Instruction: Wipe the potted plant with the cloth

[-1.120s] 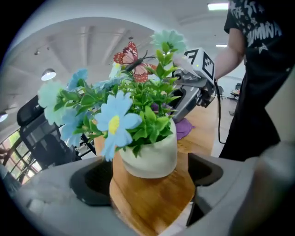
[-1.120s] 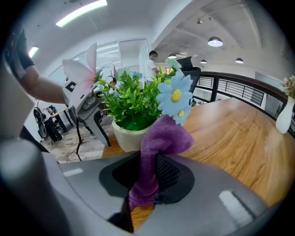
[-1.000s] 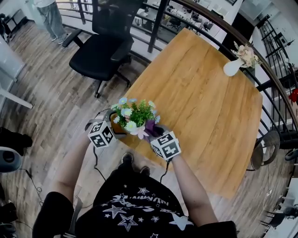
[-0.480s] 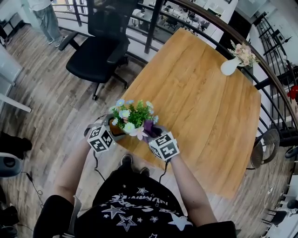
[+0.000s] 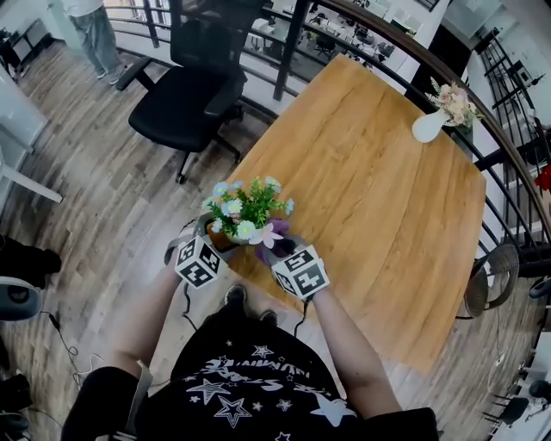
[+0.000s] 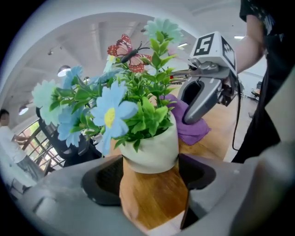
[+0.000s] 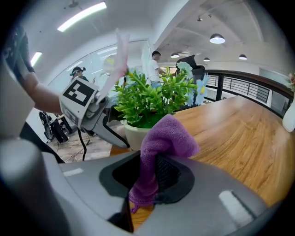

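Note:
A small white pot (image 6: pixel 150 150) of green leaves and pale blue flowers (image 5: pixel 245 211) stands at the near left corner of the wooden table (image 5: pixel 379 189). My left gripper (image 6: pixel 150 177) is shut on the pot's base, one pad on each side. My right gripper (image 7: pixel 150 177) is shut on a purple cloth (image 7: pixel 161 138), whose bunched top sticks up beside the pot (image 7: pixel 133 136) on its right. In the left gripper view the cloth (image 6: pixel 191 129) lies against the pot's far side under the right gripper (image 6: pixel 203 99). A butterfly ornament (image 6: pixel 126 48) tops the plant.
A white vase of dried flowers (image 5: pixel 430 125) stands at the table's far right corner. A black office chair (image 5: pixel 185 95) sits beyond the table's left edge, with a railing behind it. A person (image 5: pixel 90 26) stands far off at the top left.
My left gripper has rolled a little and drawn in against the pot. The right gripper and cloth have barely shifted.

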A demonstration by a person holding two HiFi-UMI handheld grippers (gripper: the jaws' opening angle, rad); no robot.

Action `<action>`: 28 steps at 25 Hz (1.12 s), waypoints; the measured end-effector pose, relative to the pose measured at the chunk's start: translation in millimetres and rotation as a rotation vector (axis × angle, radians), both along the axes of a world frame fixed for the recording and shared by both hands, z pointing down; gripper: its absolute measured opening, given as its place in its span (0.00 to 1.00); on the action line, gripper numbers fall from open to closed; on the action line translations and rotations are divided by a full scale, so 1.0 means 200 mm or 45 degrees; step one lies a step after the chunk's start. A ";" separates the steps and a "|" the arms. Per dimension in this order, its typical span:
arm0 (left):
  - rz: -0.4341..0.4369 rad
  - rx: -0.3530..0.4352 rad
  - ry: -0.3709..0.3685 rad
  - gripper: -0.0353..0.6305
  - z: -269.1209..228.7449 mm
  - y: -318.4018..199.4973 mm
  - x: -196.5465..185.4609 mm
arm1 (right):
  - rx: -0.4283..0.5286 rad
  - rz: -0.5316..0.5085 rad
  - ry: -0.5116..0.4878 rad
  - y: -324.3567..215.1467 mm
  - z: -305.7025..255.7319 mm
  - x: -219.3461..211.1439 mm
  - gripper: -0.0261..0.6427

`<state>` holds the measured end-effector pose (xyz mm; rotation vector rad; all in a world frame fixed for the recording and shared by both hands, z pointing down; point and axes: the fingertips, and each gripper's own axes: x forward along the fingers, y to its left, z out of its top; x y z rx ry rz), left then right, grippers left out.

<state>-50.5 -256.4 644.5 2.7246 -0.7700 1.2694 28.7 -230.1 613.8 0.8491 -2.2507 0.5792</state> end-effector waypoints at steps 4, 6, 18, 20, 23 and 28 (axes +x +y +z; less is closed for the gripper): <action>-0.164 0.006 0.022 0.64 0.00 0.03 0.02 | 0.001 -0.020 -0.018 0.04 -0.01 -0.04 0.16; -0.225 -0.005 0.035 0.64 -0.01 0.05 0.02 | -0.001 -0.027 -0.025 0.05 -0.01 -0.06 0.16; -0.373 -0.044 0.065 0.61 -0.02 0.13 0.01 | -0.001 -0.135 -0.025 0.18 -0.02 -0.20 0.16; -0.383 -0.043 0.063 0.61 -0.01 0.13 0.01 | -0.002 -0.149 -0.026 0.20 -0.02 -0.22 0.16; -0.377 -0.032 0.046 0.61 -0.01 0.13 0.00 | -0.004 -0.167 -0.024 0.22 -0.01 -0.24 0.16; -0.385 -0.015 0.059 0.61 -0.01 0.12 0.00 | 0.005 -0.169 -0.021 0.24 -0.03 -0.23 0.16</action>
